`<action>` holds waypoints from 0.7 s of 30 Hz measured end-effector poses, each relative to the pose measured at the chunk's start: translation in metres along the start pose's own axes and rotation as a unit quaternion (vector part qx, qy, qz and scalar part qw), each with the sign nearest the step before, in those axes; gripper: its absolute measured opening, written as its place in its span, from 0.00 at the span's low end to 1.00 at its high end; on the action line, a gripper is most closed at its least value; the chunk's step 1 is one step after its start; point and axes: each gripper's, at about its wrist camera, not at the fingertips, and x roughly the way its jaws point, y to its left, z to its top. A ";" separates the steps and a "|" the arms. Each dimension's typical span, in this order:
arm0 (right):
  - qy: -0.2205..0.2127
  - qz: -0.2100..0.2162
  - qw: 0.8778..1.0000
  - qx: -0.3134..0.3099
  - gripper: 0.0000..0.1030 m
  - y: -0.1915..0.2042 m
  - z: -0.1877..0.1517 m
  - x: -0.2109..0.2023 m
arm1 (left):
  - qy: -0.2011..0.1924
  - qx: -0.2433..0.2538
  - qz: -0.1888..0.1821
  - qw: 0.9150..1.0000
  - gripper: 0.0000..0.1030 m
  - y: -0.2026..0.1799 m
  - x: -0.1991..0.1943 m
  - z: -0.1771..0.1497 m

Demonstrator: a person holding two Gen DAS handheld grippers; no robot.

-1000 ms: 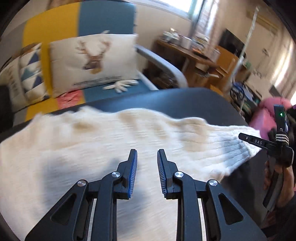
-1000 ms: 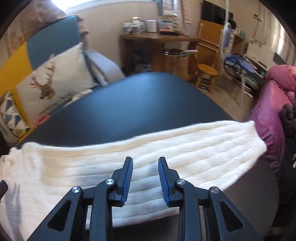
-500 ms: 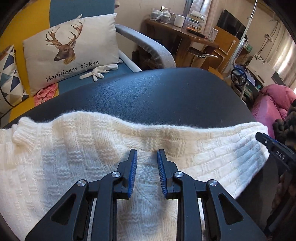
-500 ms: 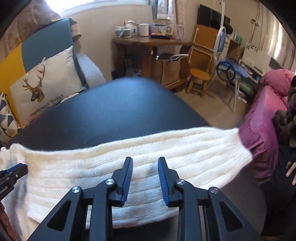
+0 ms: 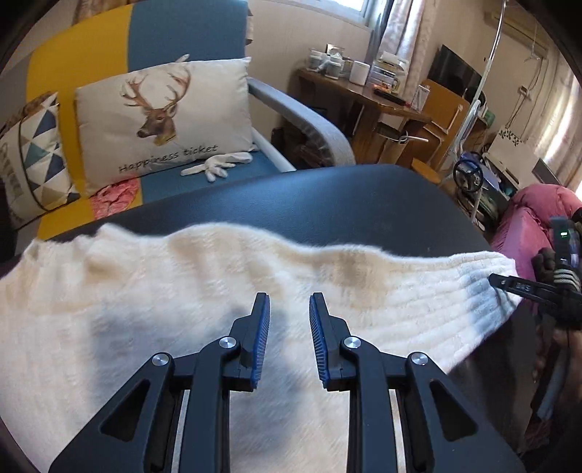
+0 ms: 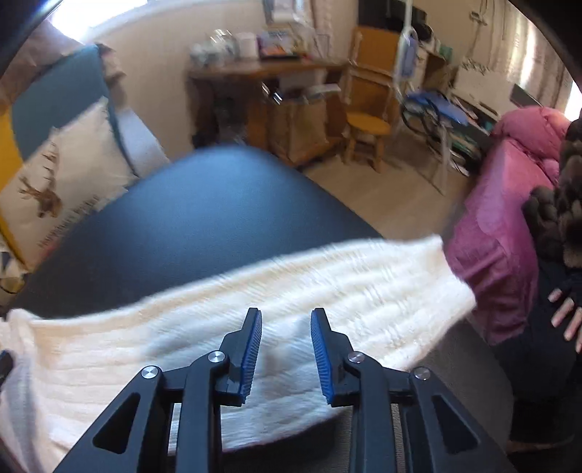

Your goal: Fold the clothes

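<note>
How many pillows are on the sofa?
2. The deer pillow leans on the sofa back, in the middle. The triangle pillow sits to its left, half cut off at the picture's edge, so more could be hiding there.

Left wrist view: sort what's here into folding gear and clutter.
Job:
white knit sweater
dark table
left gripper
right gripper

Lying about:
deer cushion
white glove
pink bedding
wooden desk
</note>
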 end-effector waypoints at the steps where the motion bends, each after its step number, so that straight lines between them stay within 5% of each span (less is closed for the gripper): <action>1: -0.006 0.009 1.000 0.002 0.27 -0.005 0.001 0.000 | -0.001 -0.004 0.003 1.000 0.24 0.010 -0.008 -0.008; 5: -0.013 0.012 1.000 -0.009 0.27 -0.002 0.002 -0.023 | 0.005 -0.030 0.031 0.999 0.24 0.050 -0.033 -0.039; 9: -0.018 0.125 0.990 -0.065 0.27 0.038 -0.016 -0.051 | 0.014 -0.062 0.058 0.996 0.24 0.082 -0.055 -0.070; 13: 0.020 0.075 0.993 -0.093 0.25 0.056 -0.026 -0.033 | 0.016 -0.072 0.083 0.994 0.24 0.103 -0.075 -0.098; 18: 0.029 0.107 0.993 -0.038 0.25 0.036 -0.028 -0.047 | 0.016 -0.092 0.089 0.992 0.24 0.130 -0.093 -0.127; 21: 0.016 0.145 0.988 -0.057 0.25 0.045 -0.040 -0.069 | 0.010 -0.089 0.093 0.992 0.24 0.130 -0.098 -0.131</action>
